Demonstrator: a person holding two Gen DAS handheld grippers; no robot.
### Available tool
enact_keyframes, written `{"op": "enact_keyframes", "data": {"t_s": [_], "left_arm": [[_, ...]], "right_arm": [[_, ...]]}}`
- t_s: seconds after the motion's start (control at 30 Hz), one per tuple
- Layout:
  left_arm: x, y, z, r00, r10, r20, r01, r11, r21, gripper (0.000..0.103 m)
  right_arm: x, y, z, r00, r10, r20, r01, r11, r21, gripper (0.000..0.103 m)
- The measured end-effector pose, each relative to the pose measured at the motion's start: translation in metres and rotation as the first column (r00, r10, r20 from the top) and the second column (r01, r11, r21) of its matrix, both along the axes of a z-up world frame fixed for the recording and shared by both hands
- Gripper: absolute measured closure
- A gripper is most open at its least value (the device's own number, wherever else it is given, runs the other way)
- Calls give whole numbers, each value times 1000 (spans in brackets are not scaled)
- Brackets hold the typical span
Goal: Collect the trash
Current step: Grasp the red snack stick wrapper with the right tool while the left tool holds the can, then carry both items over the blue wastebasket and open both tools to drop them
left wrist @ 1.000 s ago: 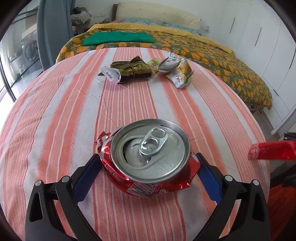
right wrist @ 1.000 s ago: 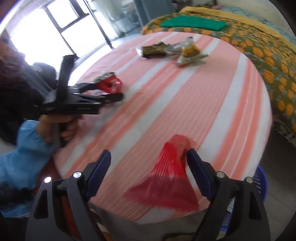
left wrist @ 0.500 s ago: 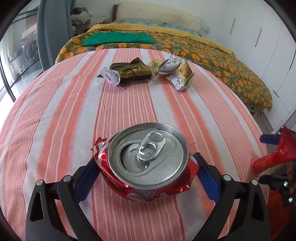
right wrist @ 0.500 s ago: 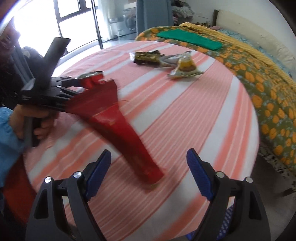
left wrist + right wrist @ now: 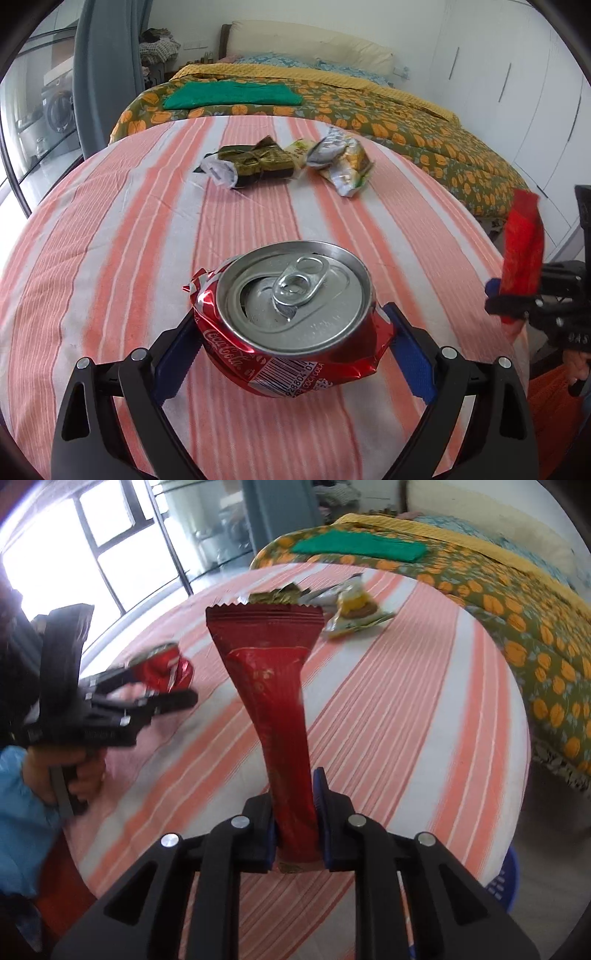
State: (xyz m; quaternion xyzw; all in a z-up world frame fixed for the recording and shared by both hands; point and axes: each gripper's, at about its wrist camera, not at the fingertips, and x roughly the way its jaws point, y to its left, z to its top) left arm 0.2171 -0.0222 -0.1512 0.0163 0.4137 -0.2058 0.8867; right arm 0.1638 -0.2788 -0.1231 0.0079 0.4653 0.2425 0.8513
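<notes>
The left gripper [image 5: 291, 350] is closed on a crushed red aluminium cola can [image 5: 291, 325], its blue pads pressing the dented sides while the silver lid with its pull tab faces the camera; from the right wrist view the same can [image 5: 162, 666] is seen pinched at the tip of that gripper [image 5: 173, 686], above the round surface covered in an orange-and-white striped cloth [image 5: 110, 229]. The right gripper [image 5: 295, 827] is clamped nearly shut on the narrow lower end of a long dark red foil snack wrapper [image 5: 273, 686], which stands upright between the blue pads and fans out to a serrated top edge; in the left wrist view this wrapper [image 5: 522, 251] shows at the right edge of the surface. Farther across the cloth lie a crumpled olive-green and gold packet [image 5: 255, 166] and, just beside it, a crumpled silver and yellow snack bag [image 5: 343, 162]. Beyond the surface stands a bed with an orange-flowered olive cover [image 5: 406, 125] carrying a folded green cloth [image 5: 232, 96]
</notes>
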Motion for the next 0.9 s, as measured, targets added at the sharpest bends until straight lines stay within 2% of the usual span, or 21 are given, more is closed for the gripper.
{"op": "enact_keyframes", "data": {"t_s": [0.2, 0.4, 0.53, 0.63, 0.8, 0.9], "left_arm": [[-21, -30, 12, 998, -64, -1, 64, 998, -27, 11], [-37, -87, 24, 991, -135, -20, 134, 989, -63, 11], [-50, -141, 38, 976, -217, -14, 215, 973, -85, 11], [-62, -187, 41, 958, -285, -21, 282, 955, -91, 11], [-82, -267, 30, 921, -387, -49, 383, 921, -72, 11], [-93, -309, 13, 901, -428, -71, 426, 904, -44, 11]], "right_arm": [[-2, -29, 3, 996, -72, -46, 76, 992, 101, 86], [-13, -79, 16, 986, -156, -63, 164, 972, 169, 86], [-25, -129, 21, 967, -246, -59, 252, 961, 115, 86], [-30, -167, 11, 945, -315, -92, 320, 946, 44, 86], [-34, -227, -25, 894, -414, -172, 419, 908, -5, 86], [-35, -252, -46, 867, -453, -210, 461, 887, -11, 86]]}}
